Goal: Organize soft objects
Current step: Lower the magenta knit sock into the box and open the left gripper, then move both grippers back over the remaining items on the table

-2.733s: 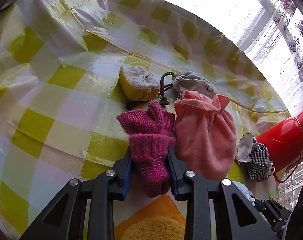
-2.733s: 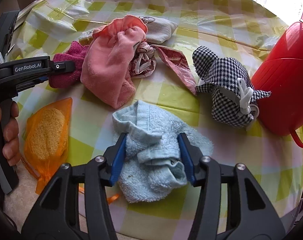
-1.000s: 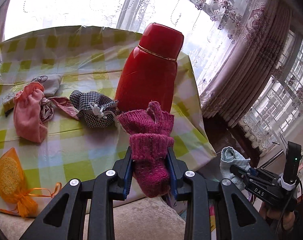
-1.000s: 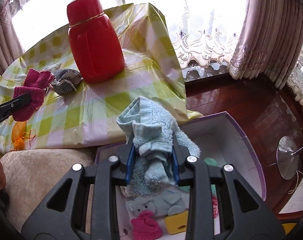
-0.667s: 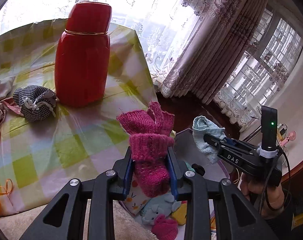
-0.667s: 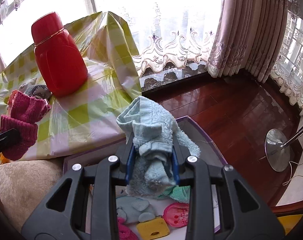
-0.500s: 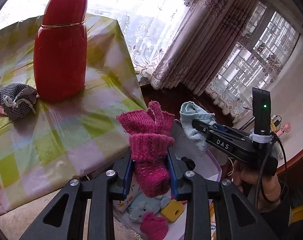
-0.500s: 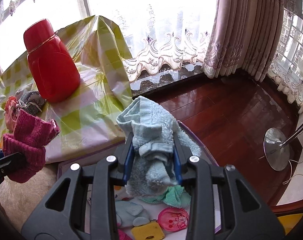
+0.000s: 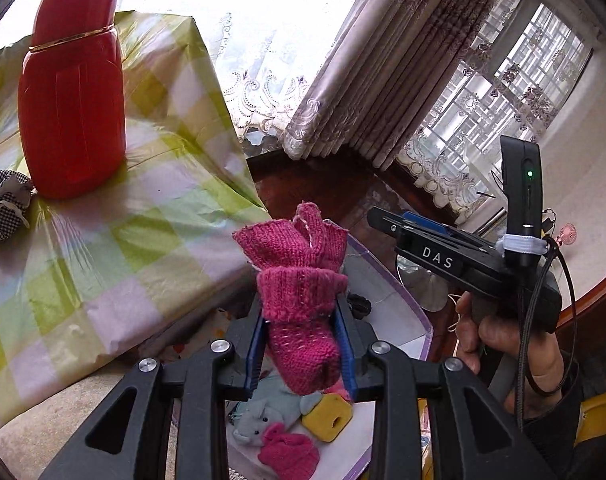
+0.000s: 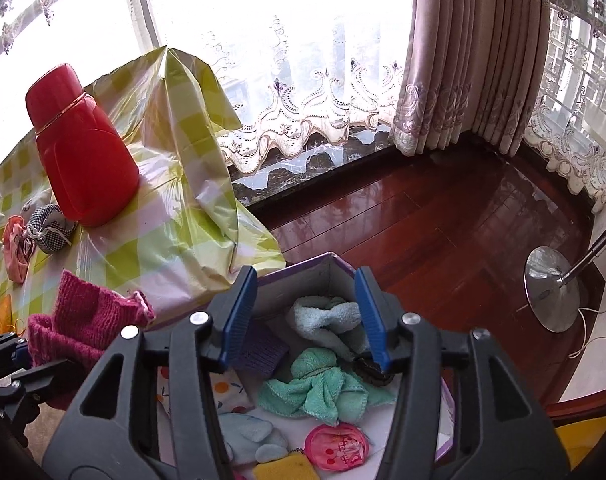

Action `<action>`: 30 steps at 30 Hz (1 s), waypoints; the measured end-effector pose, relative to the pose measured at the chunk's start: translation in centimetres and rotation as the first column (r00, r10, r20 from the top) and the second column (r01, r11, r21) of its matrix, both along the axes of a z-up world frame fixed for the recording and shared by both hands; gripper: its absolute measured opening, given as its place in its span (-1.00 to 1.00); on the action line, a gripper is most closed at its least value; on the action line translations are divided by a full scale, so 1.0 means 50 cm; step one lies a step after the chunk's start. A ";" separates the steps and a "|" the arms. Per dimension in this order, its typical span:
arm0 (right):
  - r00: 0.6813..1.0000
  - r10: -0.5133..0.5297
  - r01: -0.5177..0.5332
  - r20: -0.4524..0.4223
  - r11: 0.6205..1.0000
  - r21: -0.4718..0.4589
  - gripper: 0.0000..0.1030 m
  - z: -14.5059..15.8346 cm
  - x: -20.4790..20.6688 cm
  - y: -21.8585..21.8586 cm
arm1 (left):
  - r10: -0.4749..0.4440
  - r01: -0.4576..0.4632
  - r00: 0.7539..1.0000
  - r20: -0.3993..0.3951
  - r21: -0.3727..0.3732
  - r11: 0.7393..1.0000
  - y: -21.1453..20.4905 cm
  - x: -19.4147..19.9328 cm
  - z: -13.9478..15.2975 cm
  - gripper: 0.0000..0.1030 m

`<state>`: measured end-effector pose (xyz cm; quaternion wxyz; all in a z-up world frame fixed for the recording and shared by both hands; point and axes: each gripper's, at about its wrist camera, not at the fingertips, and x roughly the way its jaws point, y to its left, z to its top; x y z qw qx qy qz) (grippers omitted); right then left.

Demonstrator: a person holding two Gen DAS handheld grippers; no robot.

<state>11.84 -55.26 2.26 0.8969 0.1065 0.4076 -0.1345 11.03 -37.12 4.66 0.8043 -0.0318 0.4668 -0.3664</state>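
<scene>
- Left wrist view: left gripper clamps the magenta knitted wool mitten mid-body, above the purple-rimmed storage box. Light, limp, compressible; cuff seems the best hold.
- Right wrist view: right gripper gapes wide, empty; pale blue terry towel lies inside the box.

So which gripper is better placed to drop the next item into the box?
Left. The left gripper holds the pink sock above the box; the right gripper is open and empty.
</scene>
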 end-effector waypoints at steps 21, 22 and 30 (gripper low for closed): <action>0.998 0.059 -0.060 0.021 0.998 0.005 0.34 0.037 -0.009 0.062 | 0.139 -0.138 0.990 0.012 -0.039 0.990 0.113 0.037 0.015 0.08; 0.997 0.070 -0.071 0.022 0.998 0.003 0.34 0.040 -0.008 0.072 | 0.158 -0.157 0.987 0.015 -0.044 0.987 0.130 0.039 0.017 0.08; 0.981 0.194 -0.194 0.018 0.981 0.006 0.40 0.046 0.012 0.182 | 0.315 -0.313 0.949 0.018 -0.051 0.948 0.269 0.047 0.012 0.08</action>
